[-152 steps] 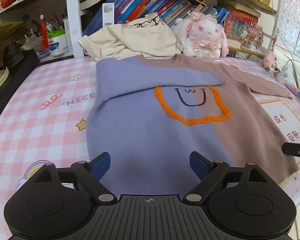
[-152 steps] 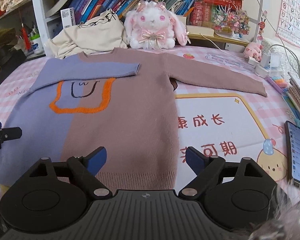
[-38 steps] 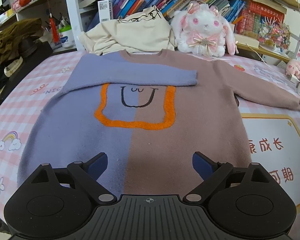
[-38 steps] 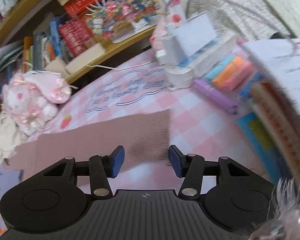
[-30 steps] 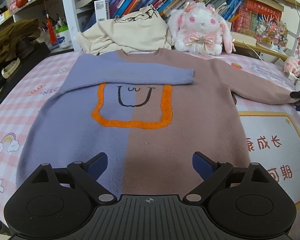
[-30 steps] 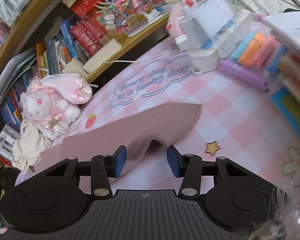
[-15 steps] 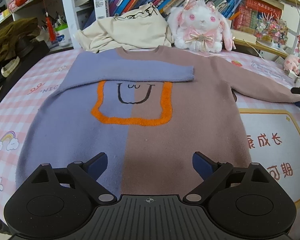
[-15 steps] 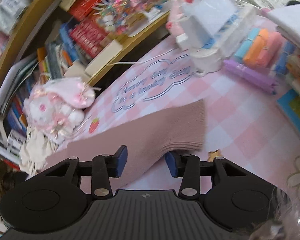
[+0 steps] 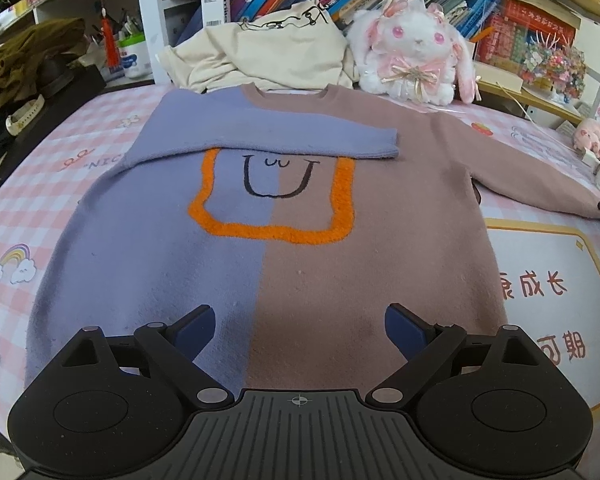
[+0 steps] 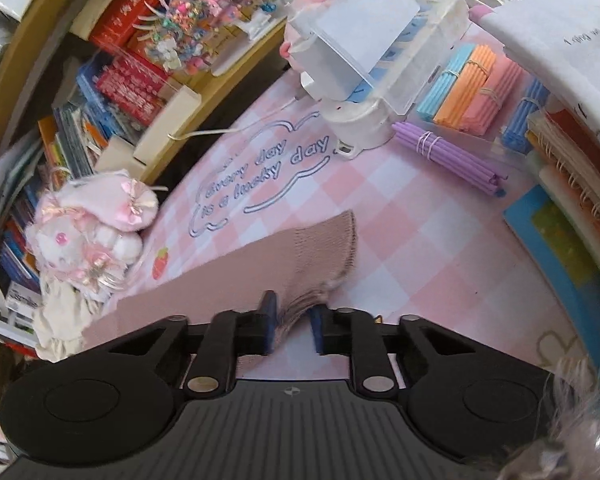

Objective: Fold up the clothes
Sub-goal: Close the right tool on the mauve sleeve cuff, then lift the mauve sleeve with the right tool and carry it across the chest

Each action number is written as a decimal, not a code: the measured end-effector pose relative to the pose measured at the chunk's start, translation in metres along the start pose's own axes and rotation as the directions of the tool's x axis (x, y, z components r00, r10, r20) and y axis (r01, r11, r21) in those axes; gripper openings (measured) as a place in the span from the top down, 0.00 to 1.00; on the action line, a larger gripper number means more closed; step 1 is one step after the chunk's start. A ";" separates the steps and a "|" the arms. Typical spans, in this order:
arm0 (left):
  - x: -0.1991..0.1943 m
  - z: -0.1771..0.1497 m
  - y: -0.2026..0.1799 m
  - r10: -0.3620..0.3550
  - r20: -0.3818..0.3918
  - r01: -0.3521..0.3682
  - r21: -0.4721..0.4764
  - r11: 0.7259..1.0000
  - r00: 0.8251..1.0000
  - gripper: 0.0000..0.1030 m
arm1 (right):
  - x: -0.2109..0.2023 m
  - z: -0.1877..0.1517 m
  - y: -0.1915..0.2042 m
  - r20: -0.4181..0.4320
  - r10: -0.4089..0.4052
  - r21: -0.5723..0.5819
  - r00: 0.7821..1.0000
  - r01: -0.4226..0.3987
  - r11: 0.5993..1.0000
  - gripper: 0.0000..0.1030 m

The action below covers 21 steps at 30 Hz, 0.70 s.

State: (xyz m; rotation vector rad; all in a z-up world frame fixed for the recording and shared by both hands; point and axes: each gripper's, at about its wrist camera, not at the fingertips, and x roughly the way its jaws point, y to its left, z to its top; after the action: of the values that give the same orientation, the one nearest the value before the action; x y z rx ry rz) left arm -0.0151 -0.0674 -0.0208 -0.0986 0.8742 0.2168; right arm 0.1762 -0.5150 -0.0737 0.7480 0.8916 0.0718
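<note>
Pinching the brown sleeve cuff [image 10: 328, 248], the right gripper [image 10: 292, 320] has its jaws pressed onto the fabric. Left gripper [image 9: 300, 324] hangs spread wide over the sweater [image 9: 284, 216] hem at 6 o'clock. Sweater lies flat on the pink tablecloth [image 9: 16, 216], purple sleeve [image 9: 260, 136] folded across the chest.

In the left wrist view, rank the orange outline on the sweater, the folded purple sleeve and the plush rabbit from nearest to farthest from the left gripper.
From the left gripper:
1. Orange outline, mid-chest of the sweater, straight ahead.
2. Folded purple sleeve, lying across the chest just beyond the outline.
3. Plush rabbit, past the collar, to the right, against the bookshelf.
</note>
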 end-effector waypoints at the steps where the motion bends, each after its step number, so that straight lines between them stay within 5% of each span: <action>1: 0.000 0.000 0.000 -0.001 -0.001 0.001 -0.002 1.000 1.000 0.09 | 0.001 0.001 0.001 -0.011 -0.004 -0.005 1.000 0.004 1.000 0.93; 21: 0.001 -0.005 0.022 0.004 0.001 -0.004 -0.043 0.999 1.000 0.09 | -0.015 0.005 0.111 -0.016 0.117 -0.290 0.993 -0.116 0.950 0.94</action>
State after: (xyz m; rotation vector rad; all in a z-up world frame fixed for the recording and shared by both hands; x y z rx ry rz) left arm -0.0228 -0.0462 -0.0249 -0.1372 0.8686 0.2395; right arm 0.1971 -0.4406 0.0072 0.5245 0.8133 0.3014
